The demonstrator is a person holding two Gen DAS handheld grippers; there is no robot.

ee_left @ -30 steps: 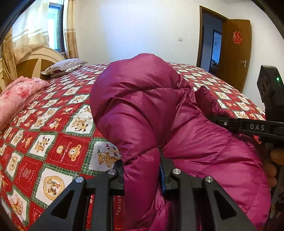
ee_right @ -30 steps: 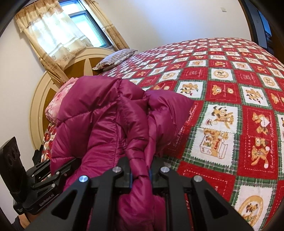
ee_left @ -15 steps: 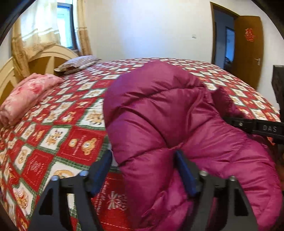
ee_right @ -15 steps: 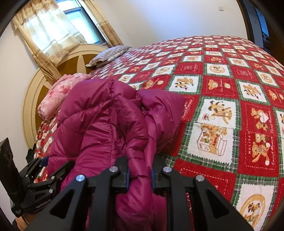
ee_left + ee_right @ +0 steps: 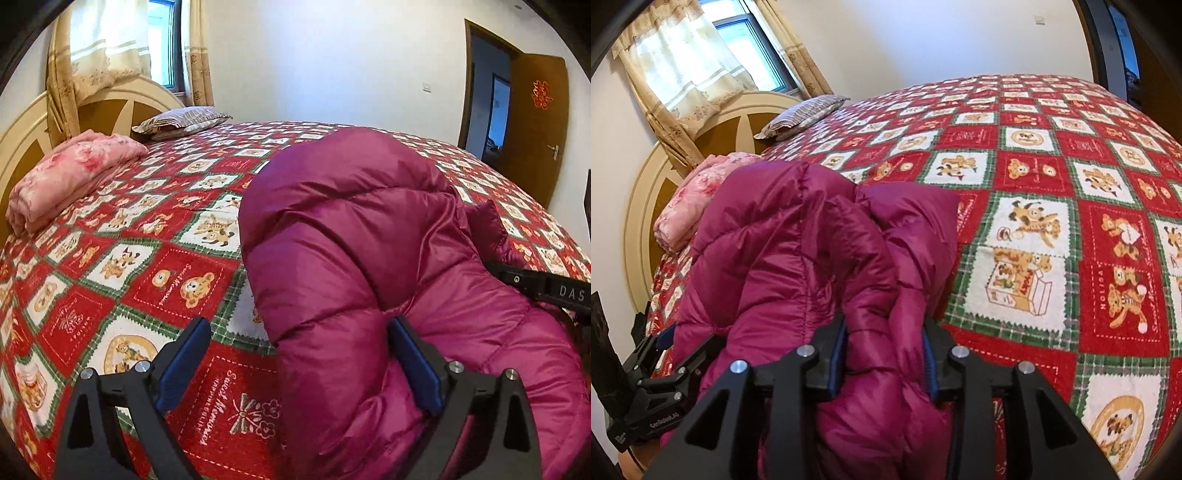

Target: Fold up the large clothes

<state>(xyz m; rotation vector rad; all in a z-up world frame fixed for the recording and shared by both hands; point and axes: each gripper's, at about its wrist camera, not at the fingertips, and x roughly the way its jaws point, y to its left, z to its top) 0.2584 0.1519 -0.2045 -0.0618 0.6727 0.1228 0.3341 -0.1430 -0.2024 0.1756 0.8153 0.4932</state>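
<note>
My left fingers [image 5: 297, 363] have let go since a second ago: they pinched a roll of the jacket [image 5: 369, 266] then, and now they stand spread wide, the right-hand one against the padded cloth and the left-hand one apart from it over the bedspread [image 5: 110, 266]. My right fingers [image 5: 884, 356] have also loosened: they sit part-way apart with a thick fold of the jacket [image 5: 798, 266] between them, the blue pads touching it on both sides, though I cannot tell whether they grip it.

The jacket lies bunched on the bed, rising ahead of both pairs of fingers. Its near edge hangs below my right fingers. Left of my left fingers the bedspread runs bare up to a rolled pink blanket [image 5: 70, 184] and a striped pillow [image 5: 181, 120] by the headboard [image 5: 22, 125]. Right of my right fingers the bedspread [image 5: 1071, 206] stretches bare to the bed's far edge.
</note>
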